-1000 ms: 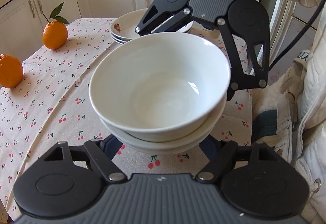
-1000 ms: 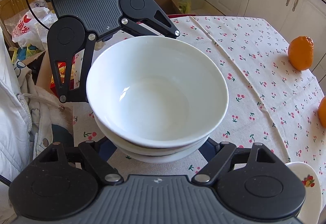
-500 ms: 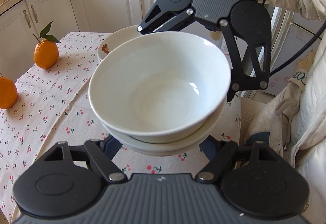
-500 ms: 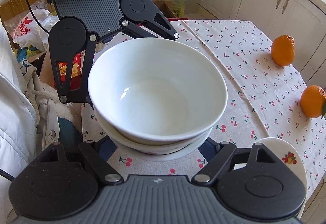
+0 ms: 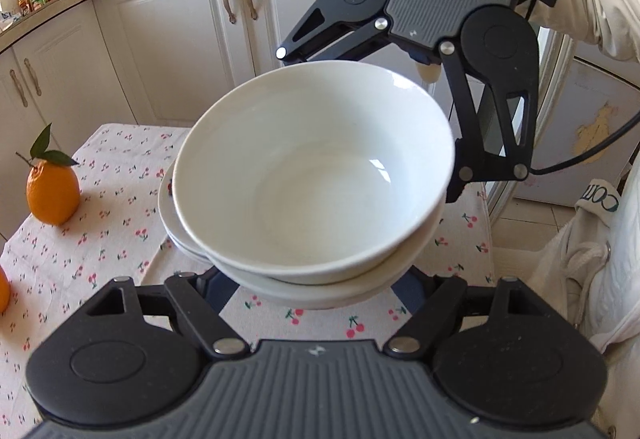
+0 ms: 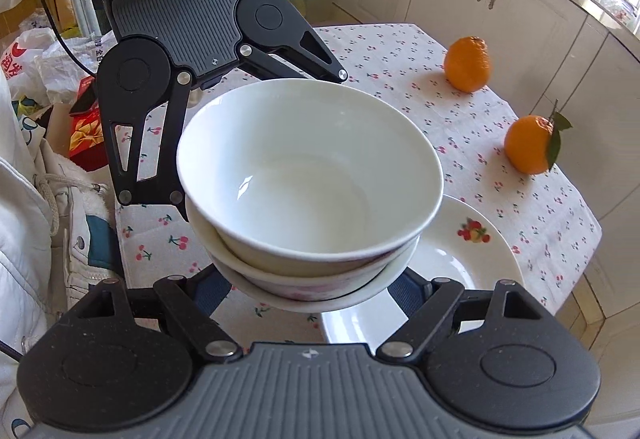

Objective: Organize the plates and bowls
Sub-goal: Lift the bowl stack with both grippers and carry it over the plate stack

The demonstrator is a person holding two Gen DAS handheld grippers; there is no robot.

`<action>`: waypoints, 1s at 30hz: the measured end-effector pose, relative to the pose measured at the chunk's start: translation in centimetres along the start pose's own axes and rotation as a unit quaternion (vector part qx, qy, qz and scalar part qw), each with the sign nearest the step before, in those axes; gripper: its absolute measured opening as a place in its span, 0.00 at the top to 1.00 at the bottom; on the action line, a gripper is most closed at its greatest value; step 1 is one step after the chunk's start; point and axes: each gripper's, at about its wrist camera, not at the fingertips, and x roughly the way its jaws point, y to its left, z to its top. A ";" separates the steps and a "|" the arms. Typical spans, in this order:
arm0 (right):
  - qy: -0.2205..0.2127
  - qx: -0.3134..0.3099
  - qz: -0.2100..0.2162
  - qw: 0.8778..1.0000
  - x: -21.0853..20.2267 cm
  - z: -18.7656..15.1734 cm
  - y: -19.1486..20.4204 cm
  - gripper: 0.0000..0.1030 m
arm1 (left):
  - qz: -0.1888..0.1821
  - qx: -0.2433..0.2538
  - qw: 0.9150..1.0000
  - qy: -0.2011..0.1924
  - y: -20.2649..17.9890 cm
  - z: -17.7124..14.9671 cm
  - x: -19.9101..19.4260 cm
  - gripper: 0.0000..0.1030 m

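Observation:
A stack of white bowls (image 5: 312, 175) hangs above the cherry-print table (image 5: 112, 239), carried between both grippers from opposite sides. My left gripper (image 5: 312, 291) is shut on the lowest bowl, its fingers hidden under the rim. From the far side my right gripper (image 6: 310, 295) clasps the same stack of bowls (image 6: 308, 175). A pile of white plates (image 5: 166, 199) lies just behind and left of the stack. In the right wrist view the top plate (image 6: 472, 239), with a fruit picture, sits under the stack's right edge.
Two oranges (image 6: 468, 63) (image 6: 528, 143) stand on the cloth beyond the plates; one orange (image 5: 52, 191) has a leaf. White cabinets (image 5: 180, 39) run behind the table. A person's white jacket (image 5: 592, 279) is close at the table's edge. Bags and boxes (image 6: 84, 127) lie on the floor.
Both grippers have carried the bowl stack across the table and a little upward. The plate pile, earlier apart from the stack, now lies right beside and partly under it.

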 end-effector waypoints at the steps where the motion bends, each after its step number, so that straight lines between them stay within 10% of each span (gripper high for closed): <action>1: 0.000 0.002 -0.003 1.000 -0.2 -0.3 -0.6 0.15 | 0.000 0.002 1.000 -0.001 0.2 0.4 0.4 0.22; 30: 0.003 0.066 -0.022 0.998 2.5 -4.1 -8.3 0.15 | -0.003 -0.009 1.000 0.018 5.0 3.4 7.2 0.22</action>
